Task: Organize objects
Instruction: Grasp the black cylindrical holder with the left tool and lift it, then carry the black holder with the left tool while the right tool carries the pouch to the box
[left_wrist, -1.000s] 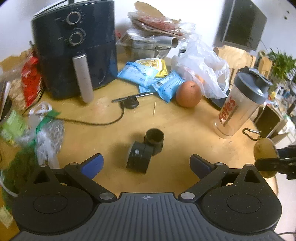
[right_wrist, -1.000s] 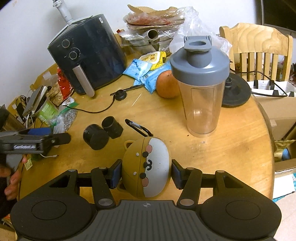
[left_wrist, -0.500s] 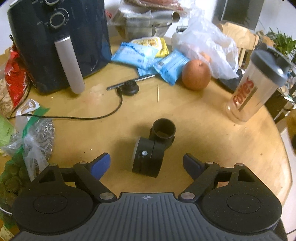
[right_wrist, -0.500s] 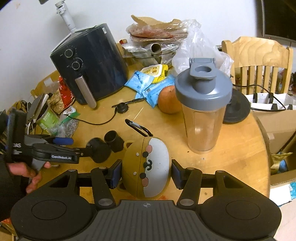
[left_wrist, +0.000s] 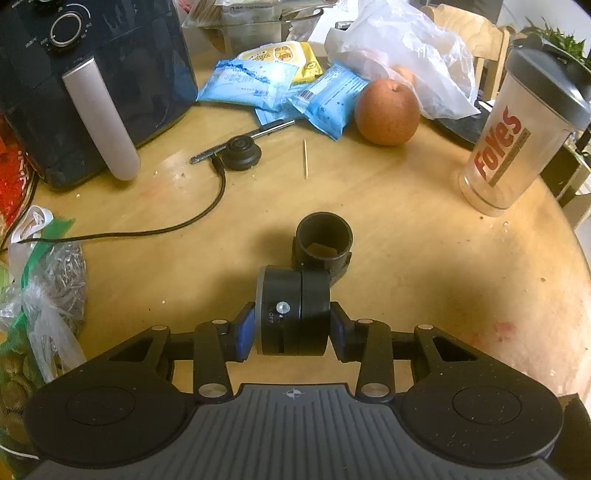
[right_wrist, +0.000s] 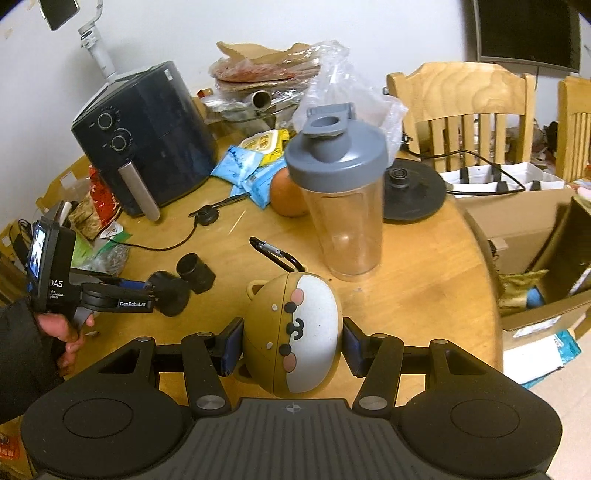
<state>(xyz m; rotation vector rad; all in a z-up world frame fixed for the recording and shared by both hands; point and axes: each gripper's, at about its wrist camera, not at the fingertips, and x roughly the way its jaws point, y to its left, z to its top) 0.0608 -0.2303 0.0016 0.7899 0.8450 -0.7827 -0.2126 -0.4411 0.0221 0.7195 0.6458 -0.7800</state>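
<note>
The left gripper has just been closing; its pads now press both flat ends of the black cylinder near the table's front edge. The attached open tube sticks out sideways and could twist it loose on lifting. The right gripper, half open, clamps the bear-faced case, its carabiner dangling beside the shaker bottle

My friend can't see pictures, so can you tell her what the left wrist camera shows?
The left gripper, its fingers just closed, squeezes a black cylinder device lying on a round wooden table. Behind it lie a black air fryer, blue snack packets, a round brown fruit and a shaker bottle.
</note>
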